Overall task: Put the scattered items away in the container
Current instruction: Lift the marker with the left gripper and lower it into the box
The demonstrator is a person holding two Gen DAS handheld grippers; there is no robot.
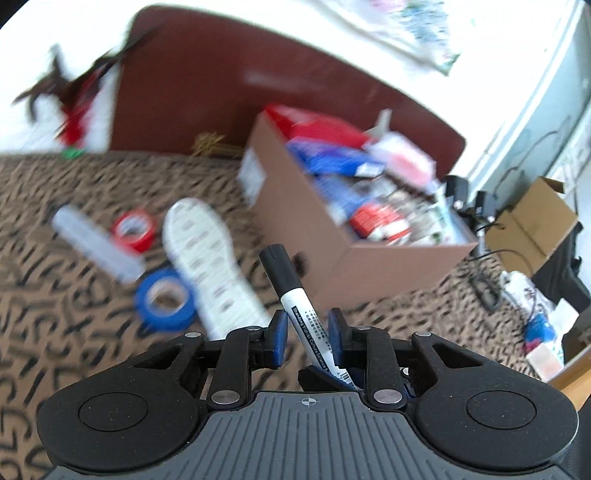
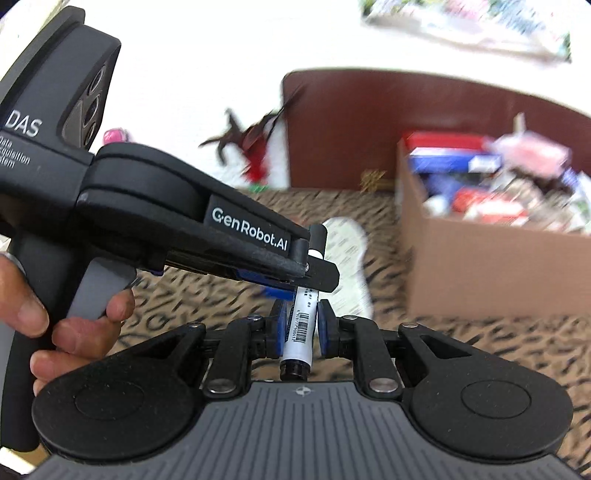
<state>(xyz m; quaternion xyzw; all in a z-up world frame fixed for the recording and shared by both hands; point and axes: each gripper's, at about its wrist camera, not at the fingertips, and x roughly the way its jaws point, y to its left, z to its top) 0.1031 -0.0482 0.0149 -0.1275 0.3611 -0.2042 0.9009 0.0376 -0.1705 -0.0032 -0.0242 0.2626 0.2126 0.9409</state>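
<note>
Right gripper (image 2: 300,330): closed on whiteboard marker (image 2: 300,332).
Left gripper (image 1: 304,334): pads (image 1: 335,328) apparently touching the same marker, jaws slightly apart.
Cardboard box (image 1: 388,273): full.

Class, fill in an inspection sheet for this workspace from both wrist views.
Surface: patterned brown cover, cluttered.
Job's things: marker, lifted off the surface; cardboard box, nearly full.
Clutter: red tape roll, blue tape roll, white insole, clear strip, all loose.
Grippers: right gripper shut on marker; left gripper open around it, gap beside one pad.
Cables: black cables beside the box.
Surroundings: brown headboard, white wall.
</note>
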